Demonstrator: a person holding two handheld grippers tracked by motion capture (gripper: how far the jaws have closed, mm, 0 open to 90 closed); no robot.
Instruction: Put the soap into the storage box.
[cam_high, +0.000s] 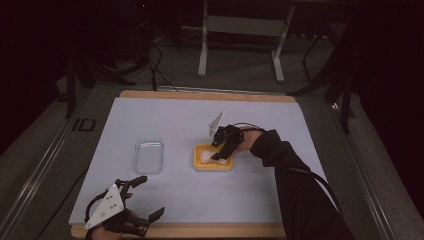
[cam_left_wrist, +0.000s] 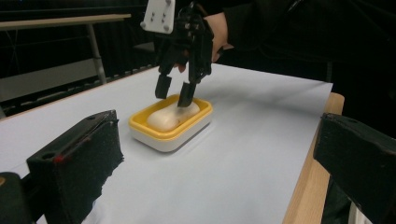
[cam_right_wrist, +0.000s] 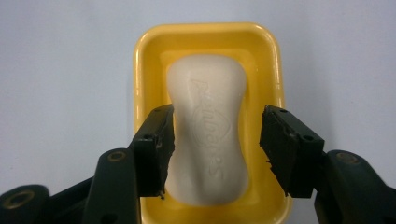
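A white bar of soap (cam_right_wrist: 208, 135) with raised lettering lies in a yellow soap dish (cam_right_wrist: 140, 60) on the pale sheet. My right gripper (cam_right_wrist: 215, 149) stands open straddling the soap's near half; its left finger is up against the bar and its right finger stands a little off it. From the high view, the right gripper (cam_high: 220, 154) reaches down into the dish (cam_high: 200, 165) at mid-table. The left gripper view shows the same soap (cam_left_wrist: 166, 116), dish (cam_left_wrist: 168, 137) and right gripper (cam_left_wrist: 175, 92). My left gripper (cam_high: 149, 197) hovers open at the table's near left, with nothing between its fingers.
A clear shallow plastic tray (cam_high: 148, 156) lies left of the dish. The pale sheet (cam_high: 170, 120) covers a wooden table whose front edge (cam_high: 210, 231) runs near my left hand. Metal table legs (cam_high: 202, 50) and cables stand beyond the far edge.
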